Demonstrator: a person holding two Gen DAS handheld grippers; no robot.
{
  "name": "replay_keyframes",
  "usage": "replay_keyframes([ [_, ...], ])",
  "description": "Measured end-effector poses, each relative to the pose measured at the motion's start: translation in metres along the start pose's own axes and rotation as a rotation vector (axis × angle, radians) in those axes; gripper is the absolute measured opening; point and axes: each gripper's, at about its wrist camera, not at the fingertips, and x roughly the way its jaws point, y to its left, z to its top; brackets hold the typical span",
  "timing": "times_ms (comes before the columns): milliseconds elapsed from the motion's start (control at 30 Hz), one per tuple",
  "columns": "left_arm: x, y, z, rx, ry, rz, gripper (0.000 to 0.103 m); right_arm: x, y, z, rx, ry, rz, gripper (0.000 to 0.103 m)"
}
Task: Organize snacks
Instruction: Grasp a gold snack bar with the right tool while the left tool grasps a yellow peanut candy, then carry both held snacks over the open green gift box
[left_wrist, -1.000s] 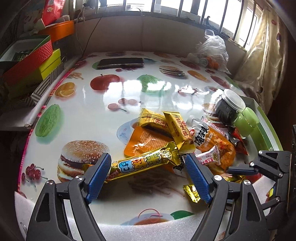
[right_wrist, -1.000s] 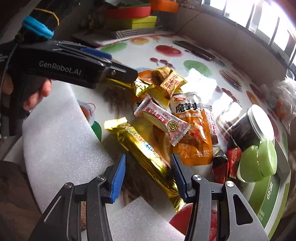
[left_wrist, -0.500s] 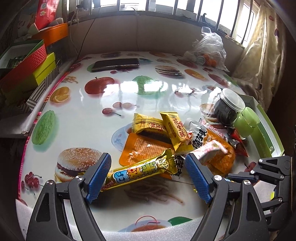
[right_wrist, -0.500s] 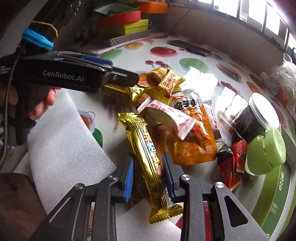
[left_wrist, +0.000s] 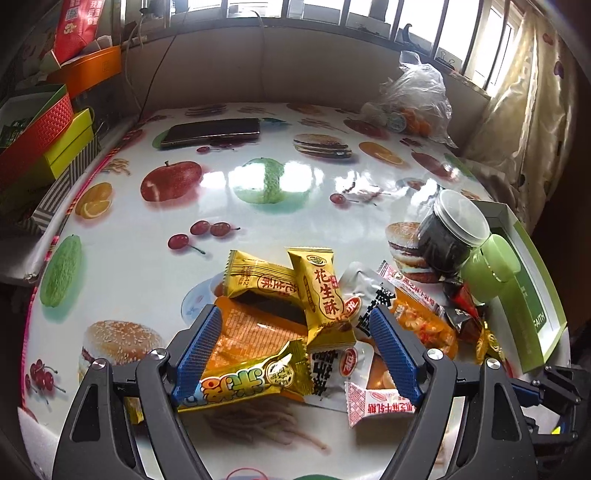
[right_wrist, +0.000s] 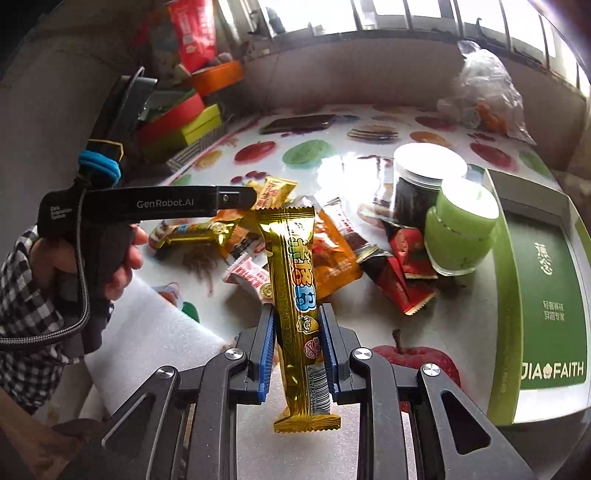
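While the right claw (right_wrist: 296, 334) is closed on a gold bar (right_wrist: 297, 291), lifted off the table (left_wrist: 229, 221), it grips only the slippery lower half — the bar may tilt or slide out. The left claw (left_wrist: 295, 349) is wide around a second gold bar (left_wrist: 243, 380) in the snack pile near the table's front edge, and could catch neighbouring packets.

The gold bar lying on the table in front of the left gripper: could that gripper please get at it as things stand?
Probably yes: the left gripper is open, and the gold bar lies uncovered on the table between its fingers.
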Motion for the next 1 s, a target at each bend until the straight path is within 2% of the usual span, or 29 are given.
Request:
replay_keyframes([
  [133, 0.010, -0.004, 0.002, -0.011, 0.009, 0.030, 0.077, -0.003, -0.005, -0.002, 0.034, -0.012, -0.004, 0.022],
  [200, 0.015, -0.003, 0.004, -0.031, 0.021, 0.036, 0.070, -0.002, -0.007, -0.003, 0.051, -0.012, -0.006, 0.022],
  [333, 0.020, -0.007, 0.005, -0.033, 0.018, 0.056, 0.069, -0.004, -0.009, -0.006, 0.074, -0.013, -0.005, 0.022],
  [400, 0.026, -0.010, 0.006, -0.027, 0.036, 0.061, 0.055, -0.006, -0.009, -0.007, 0.079, -0.014, -0.003, 0.022],
  [533, 0.031, -0.014, 0.006, -0.033, 0.048, 0.059, 0.046, -0.007, -0.011, -0.006, 0.086, -0.017, -0.005, 0.022],
  [667, 0.034, -0.019, 0.006, -0.025, 0.059, 0.056, 0.030, -0.009, -0.011, -0.006, 0.085, -0.019, -0.007, 0.022],
  [1000, 0.027, -0.023, 0.010, -0.024, 0.045, 0.056, 0.028, -0.014, -0.015, -0.006, 0.101, -0.032, -0.005, 0.022],
])
